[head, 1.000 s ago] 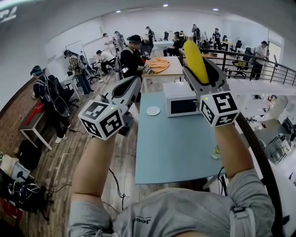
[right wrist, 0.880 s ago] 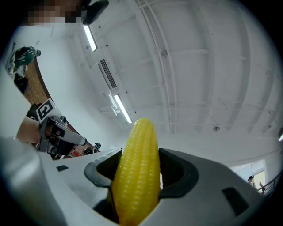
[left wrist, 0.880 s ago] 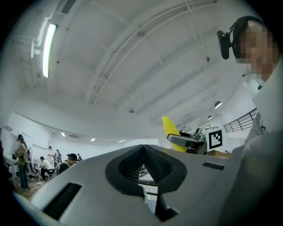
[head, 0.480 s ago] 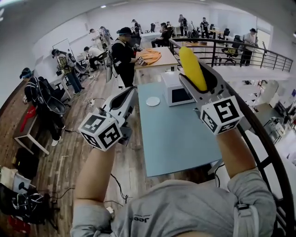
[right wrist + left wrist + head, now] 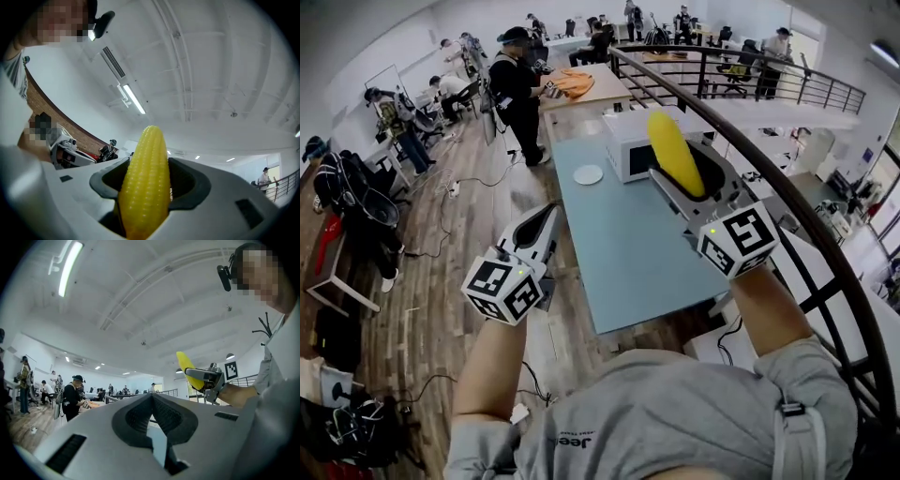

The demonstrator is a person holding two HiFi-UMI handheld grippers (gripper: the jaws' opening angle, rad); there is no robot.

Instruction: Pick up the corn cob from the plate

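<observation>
My right gripper (image 5: 688, 174) is shut on a yellow corn cob (image 5: 672, 150), held in the air above the right side of the blue-grey table (image 5: 628, 267). In the right gripper view the corn cob (image 5: 145, 180) stands upright between the dark pads and sticks out past my right gripper (image 5: 148, 165). A small white plate (image 5: 588, 174) lies bare at the table's far end. My left gripper (image 5: 546, 217) hangs over the table's left edge, its jaws meeting at the tip of my left gripper (image 5: 152, 394) with nothing in them. The left gripper view also catches the corn cob (image 5: 187, 369).
A white microwave (image 5: 630, 157) stands at the table's far right, next to the plate. A dark metal railing (image 5: 787, 202) runs along the right. Several people (image 5: 514, 89) work at desks beyond the table. Wooden floor (image 5: 441, 272) lies to the left.
Both grippers have come down and nearer to me. The corn cob stays clamped in the right gripper; the left stays shut and empty.
</observation>
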